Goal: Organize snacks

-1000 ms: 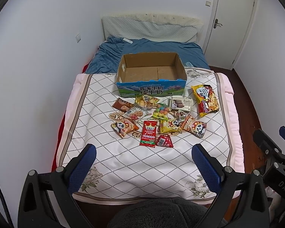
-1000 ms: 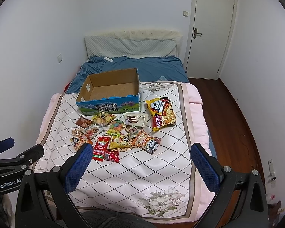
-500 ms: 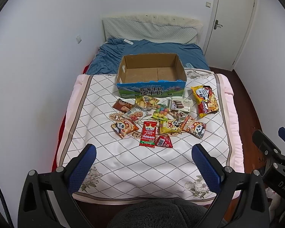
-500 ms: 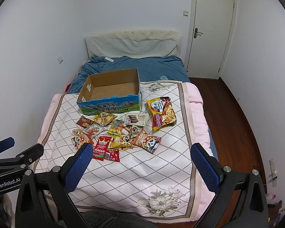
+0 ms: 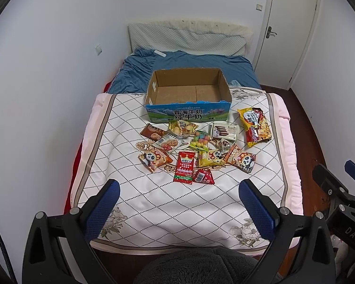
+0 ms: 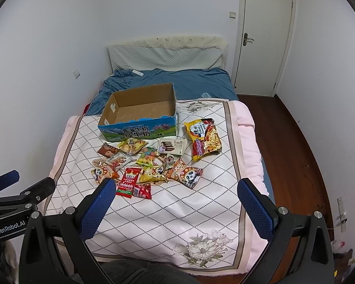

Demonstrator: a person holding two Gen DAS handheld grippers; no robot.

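Well beyond both released claws, left claw (image 5: pixel 178 207) and right claw (image 6: pixel 175 207), lie the snacks (image 5: pixel 201 149).

Cardboard box (image 5: pixel 188 95) sits on the quilt (image 5: pixel 153 203), at its far edge, open top up, nothing in it; bedsheet (image 5: pixel 201 64) and pillow (image 5: pixel 189 39) behind it, door (image 5: pixel 293 30) far right. Snack packets lie in a cluster just in front of the box. Noodle packet (image 5: pixel 256 126) lies right of the cluster, slightly apart, wafer pack (image 5: pixel 224 131) just left of it. Candy bag (image 5: pixel 199 139) at cluster centre, cookie packet (image 5: pixel 168 142) left of it. Panda packet (image 5: pixel 154 159) at near left, another panda packet (image 5: pixel 242 159) at near right. Long sachet (image 5: pixel 184 167) nearest front, small triangular packet (image 5: pixel 203 176) touching its right side. Near half of quilt bare. Left gripper (image 5: pixel 179 209) and right gripper (image 6: pixel 175 209) hang over the near edge, well apart from the snacks, jaws spread wide.
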